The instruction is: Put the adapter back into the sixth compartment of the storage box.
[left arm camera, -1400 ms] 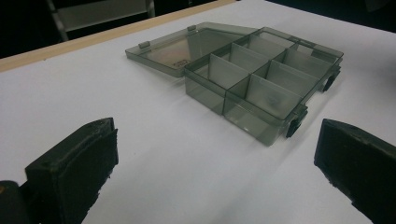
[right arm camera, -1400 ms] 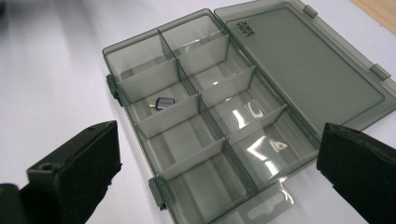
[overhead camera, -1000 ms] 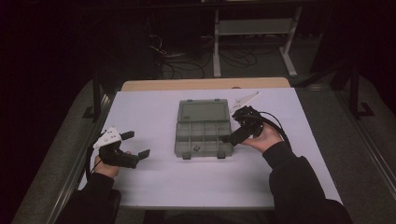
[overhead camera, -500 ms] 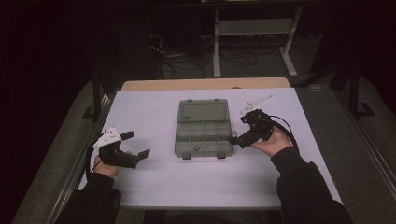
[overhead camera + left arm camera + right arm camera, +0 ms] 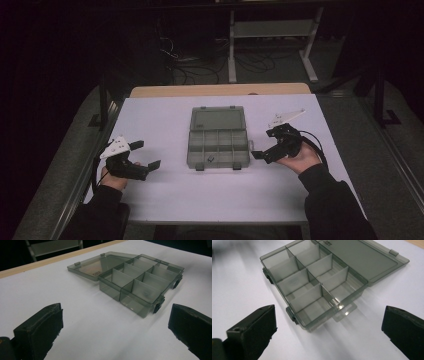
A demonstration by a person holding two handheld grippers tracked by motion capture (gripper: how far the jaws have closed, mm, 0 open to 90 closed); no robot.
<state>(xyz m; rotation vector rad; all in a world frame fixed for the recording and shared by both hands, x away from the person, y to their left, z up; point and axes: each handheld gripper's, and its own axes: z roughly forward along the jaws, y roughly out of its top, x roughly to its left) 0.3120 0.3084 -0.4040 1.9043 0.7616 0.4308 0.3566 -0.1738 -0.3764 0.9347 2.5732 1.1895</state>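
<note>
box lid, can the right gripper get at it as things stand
Probably yes: the right gripper is open beside the box, and the lid lies flat open on the table with nothing between.

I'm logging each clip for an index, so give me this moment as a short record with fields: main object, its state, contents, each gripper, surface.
object: clear grey compartment box
state: lid open, lying flat on the far side
contents: compartments look empty; a small dark spot in one near cell, unclear
left gripper: open, left of the box, apart from it
right gripper: open, close to the box's right near corner, holding nothing
surface: white table
</note>
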